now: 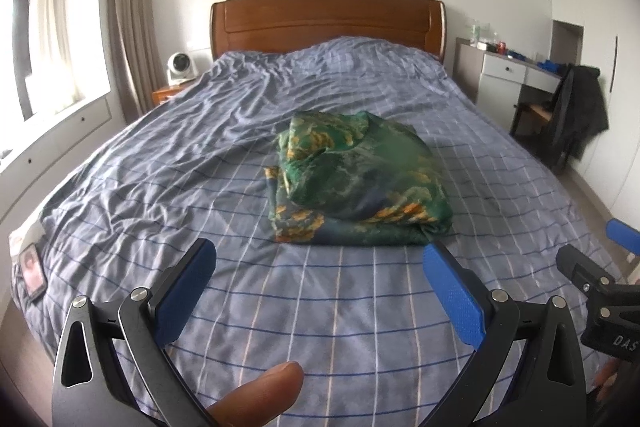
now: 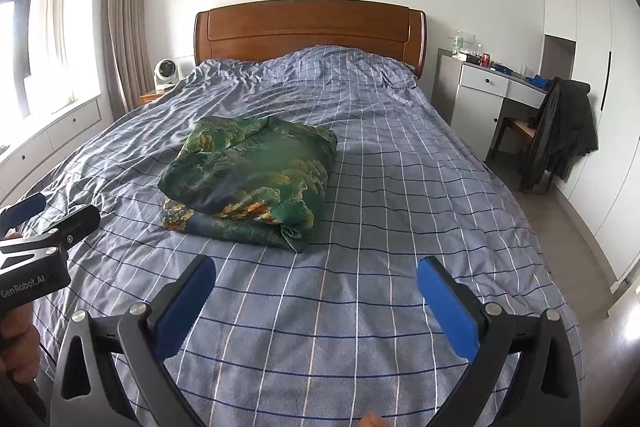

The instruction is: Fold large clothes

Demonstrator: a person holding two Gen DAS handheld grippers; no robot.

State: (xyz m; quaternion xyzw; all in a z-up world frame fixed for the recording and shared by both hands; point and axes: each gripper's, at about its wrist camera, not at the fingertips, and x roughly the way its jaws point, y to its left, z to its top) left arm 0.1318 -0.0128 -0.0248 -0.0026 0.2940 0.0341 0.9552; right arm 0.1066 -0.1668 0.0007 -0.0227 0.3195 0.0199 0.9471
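A green garment with orange and blue print (image 1: 356, 183) lies folded into a thick bundle on the blue checked bed cover (image 1: 224, 131). My left gripper (image 1: 320, 251) hovers just short of its near edge, jaws wide open and empty. In the right wrist view the same garment (image 2: 252, 179) sits ahead and to the left, and my right gripper (image 2: 316, 269) stands wide open with nothing between its blue pads (image 2: 448, 307). Each gripper shows at the edge of the other's view: the right one (image 1: 592, 267), the left one (image 2: 48, 219).
A wooden headboard (image 1: 328, 19) closes the far end of the bed. A phone (image 1: 32, 269) lies on the bed's near left corner. A white desk (image 2: 488, 95) and a chair with a dark jacket (image 2: 560, 131) stand on the right, a small fan (image 2: 165, 71) at the left bedside.
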